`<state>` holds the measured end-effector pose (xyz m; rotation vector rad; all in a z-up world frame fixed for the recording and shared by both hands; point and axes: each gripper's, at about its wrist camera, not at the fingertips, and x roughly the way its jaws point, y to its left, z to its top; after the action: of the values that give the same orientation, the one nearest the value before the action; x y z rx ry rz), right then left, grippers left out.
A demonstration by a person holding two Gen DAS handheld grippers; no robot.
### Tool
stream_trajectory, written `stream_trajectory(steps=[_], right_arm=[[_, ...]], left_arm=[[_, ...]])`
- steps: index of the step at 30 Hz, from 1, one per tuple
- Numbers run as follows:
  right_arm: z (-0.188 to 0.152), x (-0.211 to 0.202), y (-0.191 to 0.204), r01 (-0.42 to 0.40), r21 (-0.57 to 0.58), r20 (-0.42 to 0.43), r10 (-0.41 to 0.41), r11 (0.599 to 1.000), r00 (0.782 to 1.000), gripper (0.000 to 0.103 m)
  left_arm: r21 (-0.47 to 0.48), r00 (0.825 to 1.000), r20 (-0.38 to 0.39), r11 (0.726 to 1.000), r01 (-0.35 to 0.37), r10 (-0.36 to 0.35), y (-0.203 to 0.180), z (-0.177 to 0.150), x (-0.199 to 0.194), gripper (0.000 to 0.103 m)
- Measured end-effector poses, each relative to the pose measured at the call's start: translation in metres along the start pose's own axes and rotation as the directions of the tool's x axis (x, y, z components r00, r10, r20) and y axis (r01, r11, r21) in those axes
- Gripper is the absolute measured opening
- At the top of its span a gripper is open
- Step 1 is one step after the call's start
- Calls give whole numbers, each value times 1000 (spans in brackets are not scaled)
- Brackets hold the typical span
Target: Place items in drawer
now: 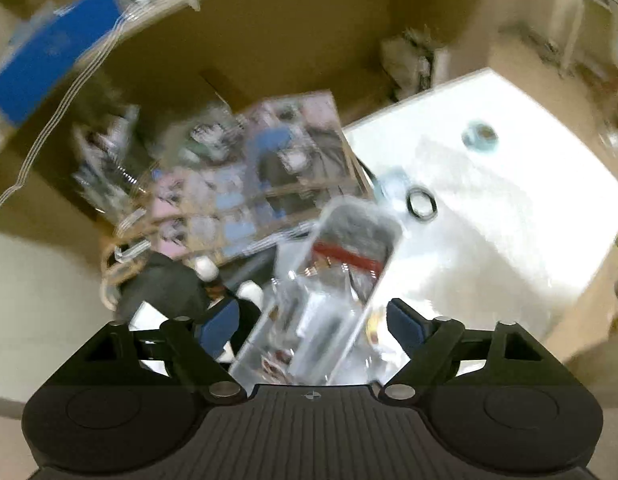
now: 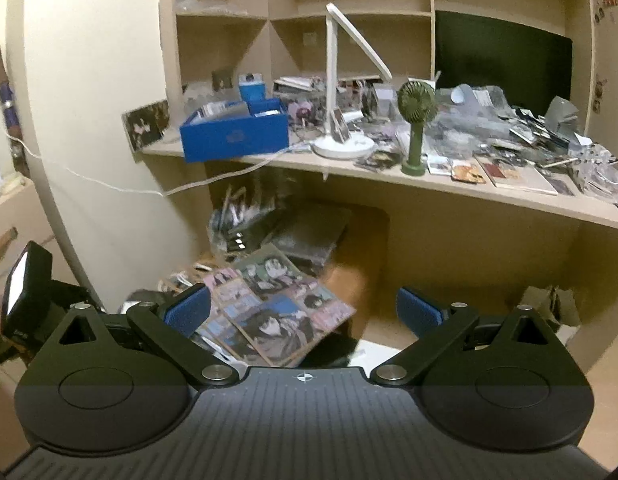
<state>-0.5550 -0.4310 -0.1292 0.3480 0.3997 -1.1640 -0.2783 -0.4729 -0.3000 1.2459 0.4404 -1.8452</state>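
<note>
In the left wrist view my left gripper (image 1: 312, 325) stands open around a clear plastic box (image 1: 329, 280) with a red band and small items inside. The box is blurred, tilted, and appears apart from both blue pads. It lies at the near edge of a white top (image 1: 509, 220), which carries a teal tape roll (image 1: 480, 137) and a black ring (image 1: 421, 204). My right gripper (image 2: 303, 314) is open and empty, raised over comic pages (image 2: 269, 304) on the floor. No open drawer shows clearly in either view.
A cluttered desk (image 2: 389, 172) holds a blue box (image 2: 233, 134), a white lamp (image 2: 341, 80) and a green fan (image 2: 415, 120). A white cable (image 2: 109, 184) hangs along the wall. Magazines and bags (image 1: 269, 168) fill the space under the desk. The other handheld gripper (image 2: 25, 292) shows at the left.
</note>
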Motion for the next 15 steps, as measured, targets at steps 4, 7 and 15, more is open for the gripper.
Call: stream_trajectory(steps=[4, 7, 15], right_arm=[[-3, 5, 2, 17, 7, -22, -17, 1000, 1000, 102], [-6, 9, 3, 30, 12, -38, -29, 999, 999, 102], [-12, 20, 7, 64, 24, -83, -62, 998, 995, 102]], left_arm=[[49, 995, -92, 997, 53, -48, 6, -4, 29, 81], [83, 985, -153, 993, 88, -74, 13, -1, 47, 68], [205, 940, -269, 941, 268, -209, 21, 4, 84, 65]])
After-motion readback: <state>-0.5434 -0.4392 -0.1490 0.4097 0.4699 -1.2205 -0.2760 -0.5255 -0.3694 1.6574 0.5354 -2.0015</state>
